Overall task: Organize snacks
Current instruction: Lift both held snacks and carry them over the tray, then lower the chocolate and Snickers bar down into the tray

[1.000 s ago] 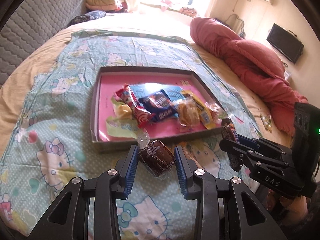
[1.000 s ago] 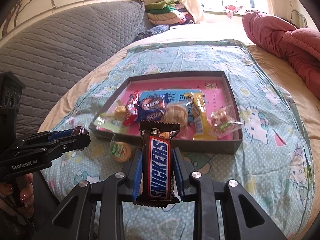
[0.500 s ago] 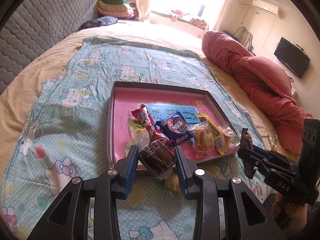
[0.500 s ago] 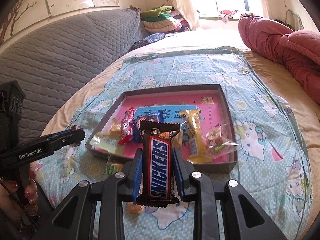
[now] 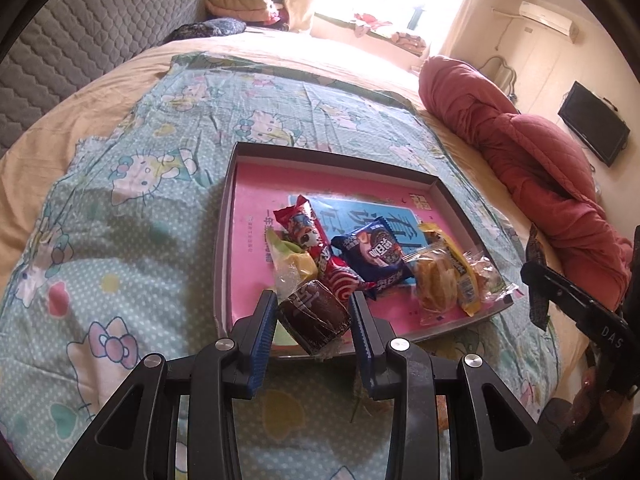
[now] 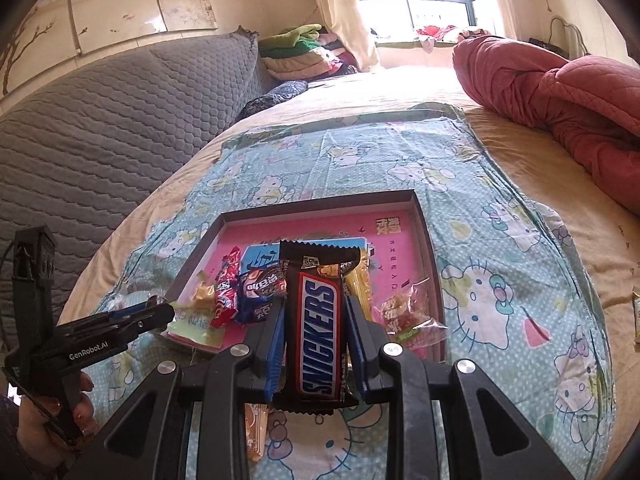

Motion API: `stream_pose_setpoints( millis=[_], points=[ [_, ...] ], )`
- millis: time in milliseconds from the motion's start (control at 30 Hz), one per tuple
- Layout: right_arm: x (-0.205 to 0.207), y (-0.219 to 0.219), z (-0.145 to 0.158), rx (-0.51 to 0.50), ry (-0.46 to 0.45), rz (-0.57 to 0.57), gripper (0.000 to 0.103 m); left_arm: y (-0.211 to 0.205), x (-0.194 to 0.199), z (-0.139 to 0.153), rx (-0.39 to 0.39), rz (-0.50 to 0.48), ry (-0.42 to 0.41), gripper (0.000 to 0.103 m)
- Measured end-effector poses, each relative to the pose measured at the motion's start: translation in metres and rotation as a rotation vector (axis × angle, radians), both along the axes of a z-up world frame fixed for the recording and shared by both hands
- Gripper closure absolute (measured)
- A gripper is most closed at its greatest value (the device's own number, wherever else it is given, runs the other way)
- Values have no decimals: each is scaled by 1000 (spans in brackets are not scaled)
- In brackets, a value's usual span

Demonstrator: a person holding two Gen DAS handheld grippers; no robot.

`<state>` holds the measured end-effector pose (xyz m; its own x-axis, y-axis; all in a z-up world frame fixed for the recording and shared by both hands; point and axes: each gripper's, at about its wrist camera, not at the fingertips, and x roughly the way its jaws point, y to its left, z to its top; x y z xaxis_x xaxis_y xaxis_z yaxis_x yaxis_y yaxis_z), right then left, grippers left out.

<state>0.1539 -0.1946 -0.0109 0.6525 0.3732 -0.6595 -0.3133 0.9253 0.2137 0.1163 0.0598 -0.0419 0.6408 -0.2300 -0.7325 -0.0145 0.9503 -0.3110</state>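
Moved in on the tray (image 5: 228, 240) since a second ago: left tongs (image 5: 312, 300) no longer short of the near rim but right over it, right tongs (image 6: 314, 304) also further in, grips unchanged.

Left tongs clamped on a small chocolate cake (image 5: 314, 318) in clear wrap, blue pads pressing both sides, cake tilted and held up over the tray's near edge. Right tongs squeezed tight on a Snickers bar (image 6: 320, 336), standing lengthwise between the pads, top end poking out past the tips, in front of the tray's middle as seen from the right wrist.

Tray sitting on a cartoon-cat sheet (image 5: 120, 220) spread across the bed, dark walls, pink floor. Already lying in it, bunched toward the near side: green and yellow packet (image 5: 290, 264), red packet (image 5: 308, 236), blue cookie packet (image 5: 374, 254), wrapped bread (image 5: 434, 284), yellow bar (image 5: 460, 276), and a clear bag of sweets (image 6: 404, 312) at the right end. Far half of the tray bare.

Still out on the sheet: one orange-ish packet (image 6: 254, 428) under the right tongs, mostly hidden, so can't tell what it is. Another small packet (image 6: 636, 312) way off at the bed's right edge.

Rolled-up red quilt (image 5: 540, 160) to the right, well apart from the tray. Hand (image 6: 40, 428) on the left handle visible low in the right wrist view.
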Motion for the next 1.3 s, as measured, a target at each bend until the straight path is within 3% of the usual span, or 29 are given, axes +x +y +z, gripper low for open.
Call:
stream_pose_setpoints(
  millis=[267, 633, 1300],
  points=[
    [8, 3, -1, -15, 3, -21, 74, -1, 7, -6, 25, -13, -16, 65],
    [21, 12, -3, -37, 0, -45, 74, 1, 17, -22, 12, -28, 30, 65],
    [45, 21, -14, -61, 24, -74, 74, 3, 22, -28, 15, -39, 62, 65]
  ],
)
